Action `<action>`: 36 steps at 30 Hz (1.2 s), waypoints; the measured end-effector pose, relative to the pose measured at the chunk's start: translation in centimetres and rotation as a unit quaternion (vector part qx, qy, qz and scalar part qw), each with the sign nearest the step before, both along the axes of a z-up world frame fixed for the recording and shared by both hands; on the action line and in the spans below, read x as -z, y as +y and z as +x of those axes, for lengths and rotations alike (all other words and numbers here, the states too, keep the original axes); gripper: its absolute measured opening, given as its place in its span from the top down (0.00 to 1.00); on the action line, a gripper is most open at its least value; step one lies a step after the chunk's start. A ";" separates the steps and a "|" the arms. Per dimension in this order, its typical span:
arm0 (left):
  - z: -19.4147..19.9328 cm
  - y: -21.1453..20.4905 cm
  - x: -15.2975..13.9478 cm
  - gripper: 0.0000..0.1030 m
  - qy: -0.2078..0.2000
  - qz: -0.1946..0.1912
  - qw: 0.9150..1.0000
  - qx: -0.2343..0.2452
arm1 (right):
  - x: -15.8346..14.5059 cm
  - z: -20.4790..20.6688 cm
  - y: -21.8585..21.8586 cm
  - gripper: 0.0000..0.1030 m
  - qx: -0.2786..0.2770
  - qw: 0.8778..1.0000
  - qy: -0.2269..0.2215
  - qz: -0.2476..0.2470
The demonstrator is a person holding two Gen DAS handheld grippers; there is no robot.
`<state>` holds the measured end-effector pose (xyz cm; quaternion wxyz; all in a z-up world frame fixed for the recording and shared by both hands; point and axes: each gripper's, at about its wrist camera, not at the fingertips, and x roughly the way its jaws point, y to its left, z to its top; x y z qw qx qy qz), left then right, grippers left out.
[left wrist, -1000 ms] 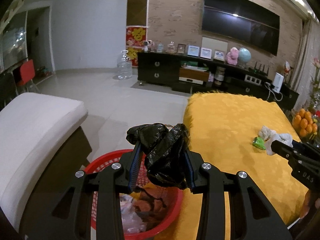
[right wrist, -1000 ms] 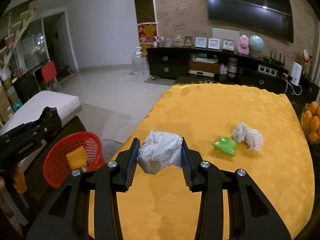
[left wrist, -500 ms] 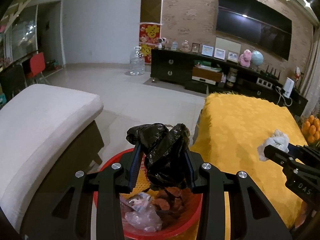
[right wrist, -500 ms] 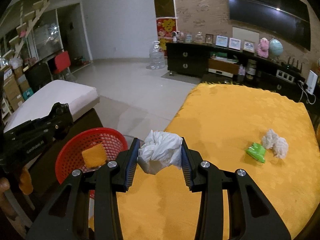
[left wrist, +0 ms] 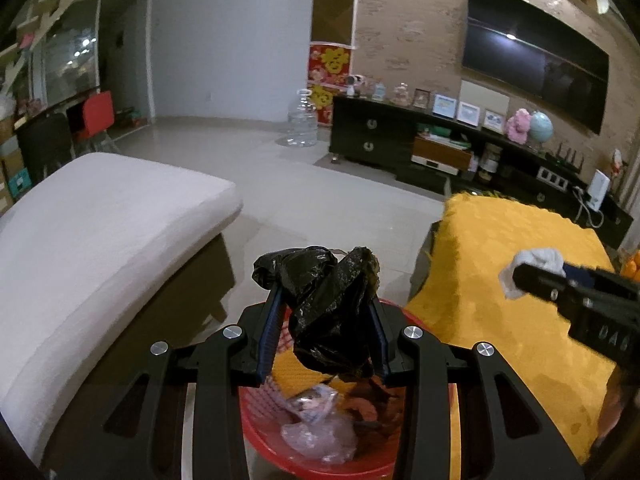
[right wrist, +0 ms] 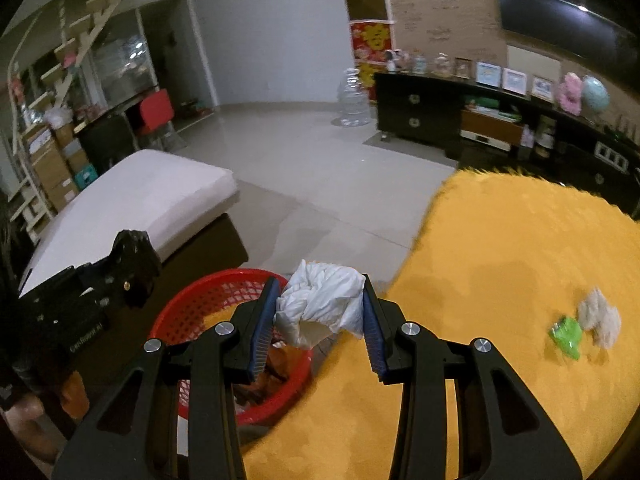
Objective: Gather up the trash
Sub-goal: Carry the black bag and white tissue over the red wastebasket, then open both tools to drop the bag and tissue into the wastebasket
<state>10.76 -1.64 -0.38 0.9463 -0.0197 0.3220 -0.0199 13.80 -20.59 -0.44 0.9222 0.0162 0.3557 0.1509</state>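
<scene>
My left gripper [left wrist: 324, 312] is shut on a crumpled black plastic bag [left wrist: 328, 312] and hangs right above the red mesh basket [left wrist: 340, 468], which holds clear plastic and brown scraps. My right gripper [right wrist: 320, 312] is shut on a crumpled white plastic bag [right wrist: 320, 308]; it hovers over the yellow table's left edge, beside the red basket [right wrist: 192, 304]. From the left wrist view, the right gripper [left wrist: 516, 280] shows at the right with the white bag [left wrist: 536, 260]. A green wrapper [right wrist: 566, 336] and a whitish wad [right wrist: 600, 316] lie on the yellow tablecloth [right wrist: 520, 240].
A white cushioned bench [left wrist: 92, 216] stands left of the basket. Tiled floor lies beyond, with a clear water jug [left wrist: 302, 120], a dark TV cabinet [left wrist: 400, 148] and a wall TV [left wrist: 536, 76]. Oranges [left wrist: 632, 264] sit at the table's right edge.
Both grippers have swung left. The left one, with the black bag, now sits more squarely over the basket. The right one, with the white bag, has come from mid-table to the table's left edge.
</scene>
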 end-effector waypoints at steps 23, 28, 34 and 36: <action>1.8 0.5 4.4 0.62 0.082 0.021 0.996 0.002 | 5.2 1.3 5.2 0.60 -0.067 0.996 0.059 0.000; 1.7 0.6 4.4 0.48 0.084 0.020 0.996 0.003 | 5.1 1.4 5.2 0.45 -0.067 0.996 0.058 0.008; 1.4 1.5 3.6 0.32 0.067 0.006 0.998 -0.012 | 4.5 1.3 4.1 0.38 -0.051 0.997 0.055 0.018; 1.4 1.6 3.3 0.30 0.062 0.002 0.998 -0.014 | 4.4 1.2 3.5 0.38 -0.044 0.997 0.052 0.020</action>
